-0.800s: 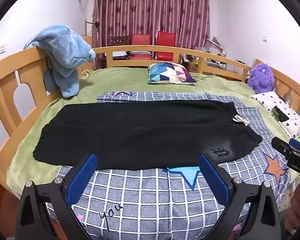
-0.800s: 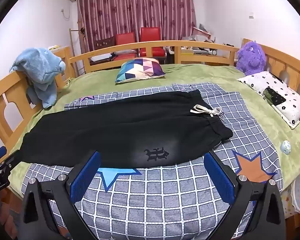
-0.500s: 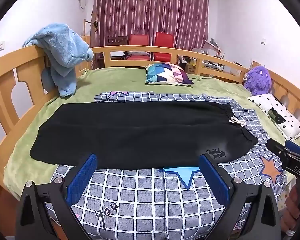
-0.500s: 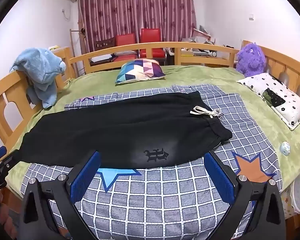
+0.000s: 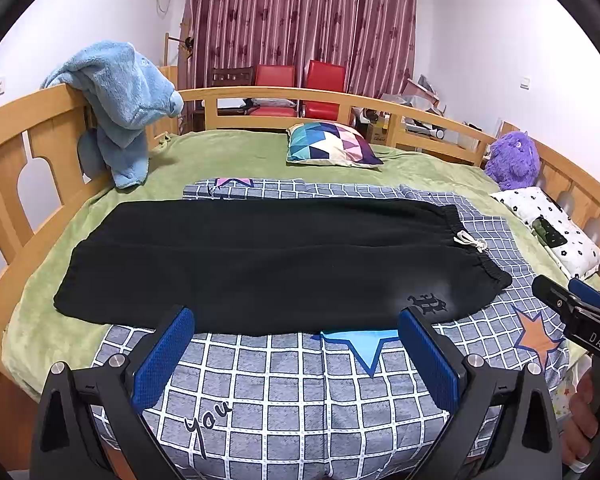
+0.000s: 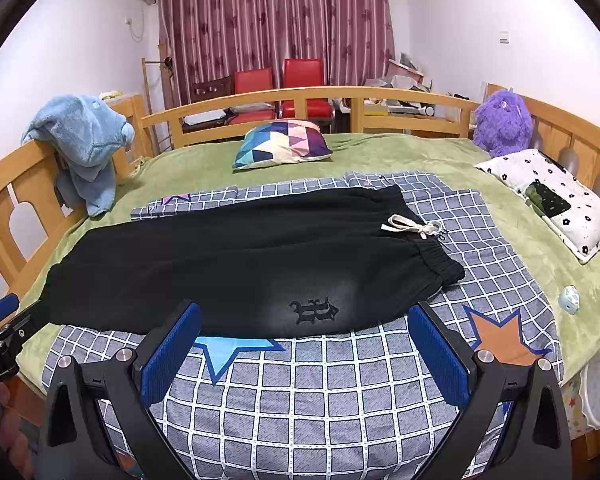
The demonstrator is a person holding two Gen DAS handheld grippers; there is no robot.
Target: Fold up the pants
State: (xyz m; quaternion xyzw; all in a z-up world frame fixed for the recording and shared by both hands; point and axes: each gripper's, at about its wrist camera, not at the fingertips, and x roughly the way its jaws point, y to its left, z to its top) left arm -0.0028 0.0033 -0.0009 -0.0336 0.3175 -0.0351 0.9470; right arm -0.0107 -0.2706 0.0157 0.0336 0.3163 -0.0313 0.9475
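A wide bed [image 5: 228, 152] with a green cover is framed by a curved wooden rail [image 6: 300, 94]. Across its near half a grey checked quilt [image 5: 300, 392] with star patches is spread. On that quilt the black pants [image 5: 260, 256] are laid flat and full length, one leg over the other, with the waistband [image 6: 436, 256] to the right, the leg ends to the left over the green cover, and a white drawstring [image 6: 412, 226] tied at the waist. A dark emblem [image 6: 314, 310] is seen near the front edge of the fabric.

The left gripper [image 5: 296, 356] is held above the quilt just short of the pants' near edge, jaws wide apart, nothing between the blue pads [image 5: 164, 360]. The right gripper [image 6: 304, 356] is held the same way beside the emblem, jaws spread and bare.

Further back, a blue plush towel [image 5: 120, 100] is draped over the rail, a geometric cushion [image 6: 284, 142] lies at the far side, a purple plush toy [image 6: 500, 122] sits in the corner, and a white dotted pillow [image 6: 556, 200] rests at the right.
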